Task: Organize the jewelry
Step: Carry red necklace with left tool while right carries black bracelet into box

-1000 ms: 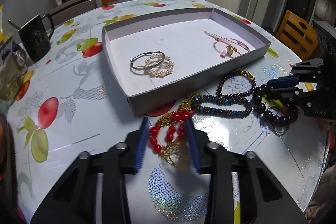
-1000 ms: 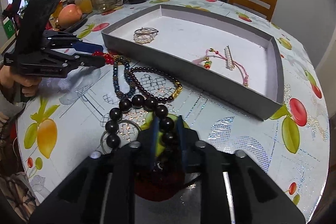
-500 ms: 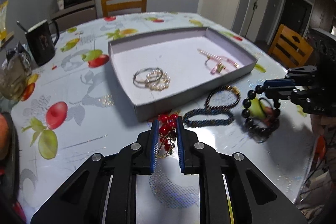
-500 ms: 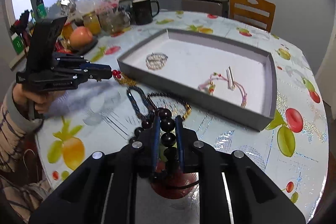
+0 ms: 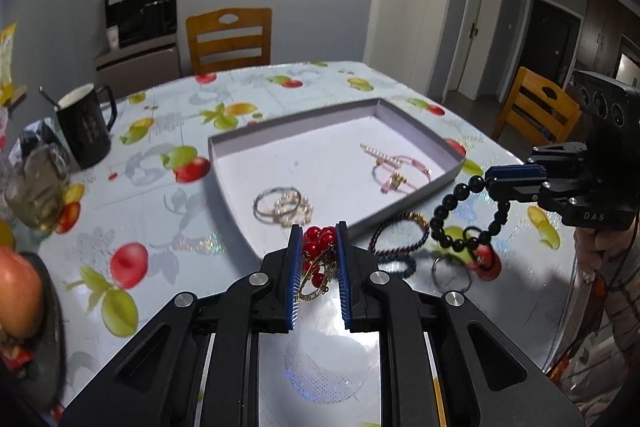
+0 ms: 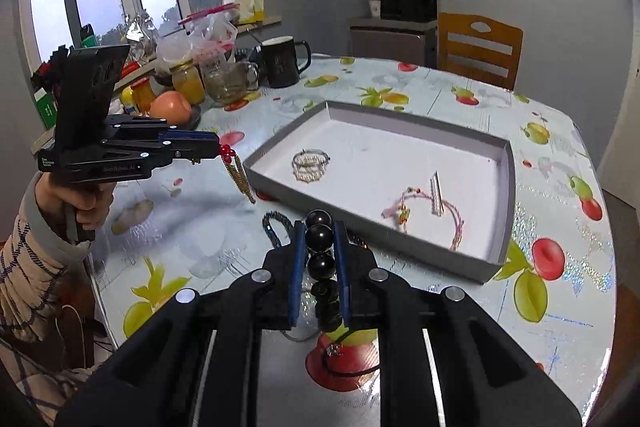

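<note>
Carrying both pieces trayward: left gripper [image 5: 317, 241] clamps the red bead bracelet [image 5: 318, 247], right gripper [image 6: 320, 239] clamps the black bead bracelet [image 6: 320, 251], both lifted. I clear the grey tray [image 6: 360, 223] wall at frame centre, lower, then release.

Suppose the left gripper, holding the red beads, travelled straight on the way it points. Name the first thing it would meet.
Probably the near wall of the grey tray, just ahead of the left gripper and its red bead piece; its height above that wall is unclear.
</note>
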Tool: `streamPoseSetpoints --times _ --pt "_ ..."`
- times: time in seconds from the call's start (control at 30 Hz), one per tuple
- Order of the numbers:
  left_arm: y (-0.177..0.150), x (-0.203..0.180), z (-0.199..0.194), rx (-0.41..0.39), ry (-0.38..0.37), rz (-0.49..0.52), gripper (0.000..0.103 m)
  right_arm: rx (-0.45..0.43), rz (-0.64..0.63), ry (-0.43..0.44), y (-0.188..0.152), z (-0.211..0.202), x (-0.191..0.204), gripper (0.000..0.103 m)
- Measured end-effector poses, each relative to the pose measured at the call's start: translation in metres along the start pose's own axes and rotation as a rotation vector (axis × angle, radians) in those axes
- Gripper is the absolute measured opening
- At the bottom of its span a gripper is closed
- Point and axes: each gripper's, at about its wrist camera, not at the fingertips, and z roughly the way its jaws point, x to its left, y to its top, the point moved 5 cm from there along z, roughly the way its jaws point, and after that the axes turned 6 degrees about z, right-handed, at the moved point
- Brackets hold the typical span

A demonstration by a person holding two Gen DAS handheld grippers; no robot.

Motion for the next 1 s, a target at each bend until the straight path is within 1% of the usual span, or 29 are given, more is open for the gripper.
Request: streamPoseSetpoints --times 0.23,0.47,0.63,0.8,1.0 --pt "0.019 -0.002 -0.002 -0.016 0.005 0.019 0.017 -0.045 0.004 -0.003 0.019 -0.008 -0.002 0.014" --pt "0.038 -0.002 0.011 -0.027 -0.001 0.015 0.017 -0.083 0.024 -0.013 0.039 -0.009 -0.011 0.014" --pt "0.051 -0.008 0.029 -0.032 -0.011 0.016 0.017 -0.095 0.045 -0.043 0.054 0.002 -0.024 0.014" --pt "0.061 -0.015 0.053 -0.025 -0.015 0.019 0.017 -0.093 0.060 -0.057 0.062 0.016 -0.032 0.014" --pt "0.064 -0.022 0.081 -0.010 -0.020 0.016 0.017 -0.084 0.093 -0.064 0.067 0.036 -0.046 0.014"
